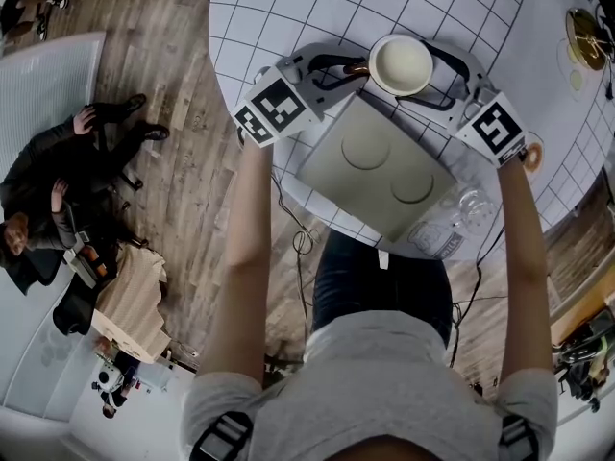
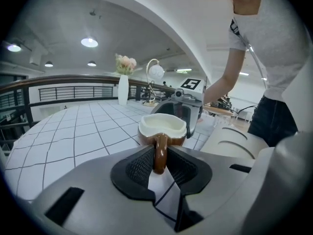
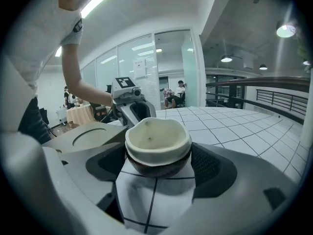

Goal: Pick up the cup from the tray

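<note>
A brown cup [image 1: 401, 63] with a cream inside stands on the white checked tablecloth just beyond the grey tray [image 1: 380, 166], which shows two round recesses. My left gripper [image 1: 351, 70] reaches in from the left. In the left gripper view its pads close on the cup's brown handle [image 2: 159, 153], with the left gripper [image 2: 159, 164] right behind the cup [image 2: 163, 126]. My right gripper [image 1: 434, 77] comes from the right. The right gripper view shows the cup [image 3: 157, 141] sitting snugly between the pads of the right gripper [image 3: 157, 169].
The round table [image 1: 288, 8] ends close behind the tray. A clear glass object [image 1: 454, 221] lies at the tray's near right corner. A gold lamp [image 1: 584, 36] and a white vase [image 2: 123, 88] with flowers stand farther back. People sit on the floor at left [image 1: 58, 181].
</note>
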Motion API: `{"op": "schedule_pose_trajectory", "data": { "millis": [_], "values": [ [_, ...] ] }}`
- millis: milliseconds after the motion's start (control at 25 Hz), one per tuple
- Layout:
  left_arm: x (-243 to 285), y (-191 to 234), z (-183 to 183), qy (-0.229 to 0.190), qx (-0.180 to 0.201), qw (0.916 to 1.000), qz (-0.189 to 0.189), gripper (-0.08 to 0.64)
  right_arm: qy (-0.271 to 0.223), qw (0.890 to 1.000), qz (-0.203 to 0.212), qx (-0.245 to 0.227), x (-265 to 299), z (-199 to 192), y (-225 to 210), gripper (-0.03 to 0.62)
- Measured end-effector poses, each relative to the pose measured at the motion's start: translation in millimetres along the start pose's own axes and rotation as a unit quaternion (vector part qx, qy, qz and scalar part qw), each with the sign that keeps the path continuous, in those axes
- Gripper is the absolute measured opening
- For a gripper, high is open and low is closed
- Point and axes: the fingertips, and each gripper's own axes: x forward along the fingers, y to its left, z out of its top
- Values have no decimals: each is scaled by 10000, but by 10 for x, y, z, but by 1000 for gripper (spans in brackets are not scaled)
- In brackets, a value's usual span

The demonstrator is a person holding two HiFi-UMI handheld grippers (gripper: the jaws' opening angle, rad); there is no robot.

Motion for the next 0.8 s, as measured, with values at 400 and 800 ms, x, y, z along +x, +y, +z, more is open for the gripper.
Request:
{"op": "schedule_pose_trajectory", "data": {
  "millis": [400, 800],
  "values": [
    [-119, 43, 32, -215, -43, 9991, 350, 126, -258, 9989, -295, 264, -176, 78, -49, 370],
    [-786, 89, 637, -1147, 51, 9823, 1483, 101, -1127, 9856, -1107, 609, -798, 733, -101, 369]
  ]
}}
